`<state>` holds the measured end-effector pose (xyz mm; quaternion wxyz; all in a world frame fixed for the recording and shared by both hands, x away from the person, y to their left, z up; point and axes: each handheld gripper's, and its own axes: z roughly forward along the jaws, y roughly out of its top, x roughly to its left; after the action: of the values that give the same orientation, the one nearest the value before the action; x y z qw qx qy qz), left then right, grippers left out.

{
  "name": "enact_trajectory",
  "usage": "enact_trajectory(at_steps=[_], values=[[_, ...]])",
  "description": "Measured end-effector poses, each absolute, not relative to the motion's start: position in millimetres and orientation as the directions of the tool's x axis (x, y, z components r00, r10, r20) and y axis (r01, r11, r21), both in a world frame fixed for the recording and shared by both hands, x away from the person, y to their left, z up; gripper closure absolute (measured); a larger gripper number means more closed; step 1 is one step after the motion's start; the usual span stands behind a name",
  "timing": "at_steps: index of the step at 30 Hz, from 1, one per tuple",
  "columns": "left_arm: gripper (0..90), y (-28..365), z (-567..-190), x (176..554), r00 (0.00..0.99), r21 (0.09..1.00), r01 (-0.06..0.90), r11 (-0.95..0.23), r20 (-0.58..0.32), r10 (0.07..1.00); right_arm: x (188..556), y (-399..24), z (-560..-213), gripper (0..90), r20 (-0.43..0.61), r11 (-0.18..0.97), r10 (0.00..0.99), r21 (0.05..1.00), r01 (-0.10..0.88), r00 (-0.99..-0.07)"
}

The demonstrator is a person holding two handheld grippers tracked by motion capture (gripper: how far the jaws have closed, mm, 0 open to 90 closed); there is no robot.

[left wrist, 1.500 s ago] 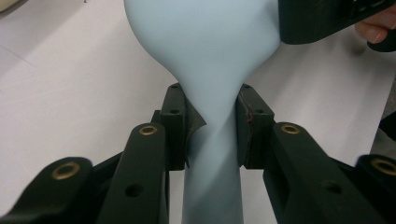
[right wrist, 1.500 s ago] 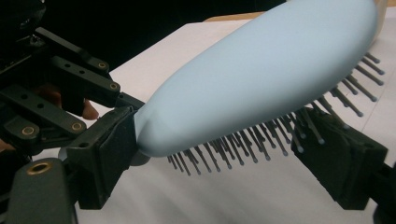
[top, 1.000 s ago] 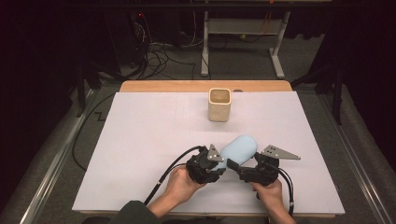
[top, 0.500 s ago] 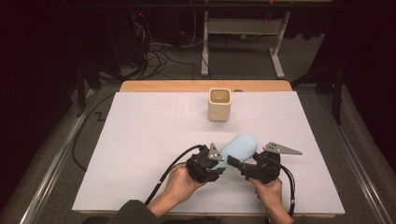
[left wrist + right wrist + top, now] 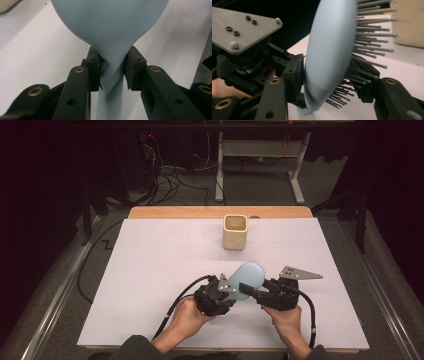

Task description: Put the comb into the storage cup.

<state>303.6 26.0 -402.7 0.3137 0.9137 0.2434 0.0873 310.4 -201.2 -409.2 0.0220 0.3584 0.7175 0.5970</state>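
gripping unlabelled blue hairbrush (image 5: 248, 279) two-handed

Hairbrush (image 5: 248, 276): pale blue body and handle, with dark grey bristles (image 5: 362, 62) tipped in lighter grey. Cup (image 5: 234, 231): plain cream outside, a shade darker tan inside. Table cover (image 5: 150, 270): plain white, unpatterned, crossed by a few faint thin lines. Table edge (image 5: 175, 212) at the far side: light wood brown. Left gripper (image 5: 112, 70) and right gripper (image 5: 332, 85): black jaws set with brass-coloured rings; each carries a grey plate (image 5: 299, 273) and a black cable (image 5: 175, 307). Floor (image 5: 360, 250): grey.
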Motion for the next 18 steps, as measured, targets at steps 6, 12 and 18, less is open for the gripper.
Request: enact_trajectory(at_steps=[6, 12, 18], values=[[69.2, 36, -398, 303, 0.862, 0.633, 0.401, -0.662, -0.015, 0.507, 315, -192, -397, 54.3, 0.401, 0.066, 0.502, 0.866, 0.496, -0.767], [68.9, 45, -394, 303, 0.859, 0.657, 0.401, -0.639, -0.027, 0.512, 320, -184, -386, 55.6, 0.396, 0.097, 0.482, 0.862, 0.497, -0.781], [59.3, 59, -393, 303, 0.853, 0.682, 0.415, -0.602, -0.062, 0.518, 323, -178, -378, 56.2, 0.377, 0.126, 0.483, 0.863, 0.489, -0.791]])
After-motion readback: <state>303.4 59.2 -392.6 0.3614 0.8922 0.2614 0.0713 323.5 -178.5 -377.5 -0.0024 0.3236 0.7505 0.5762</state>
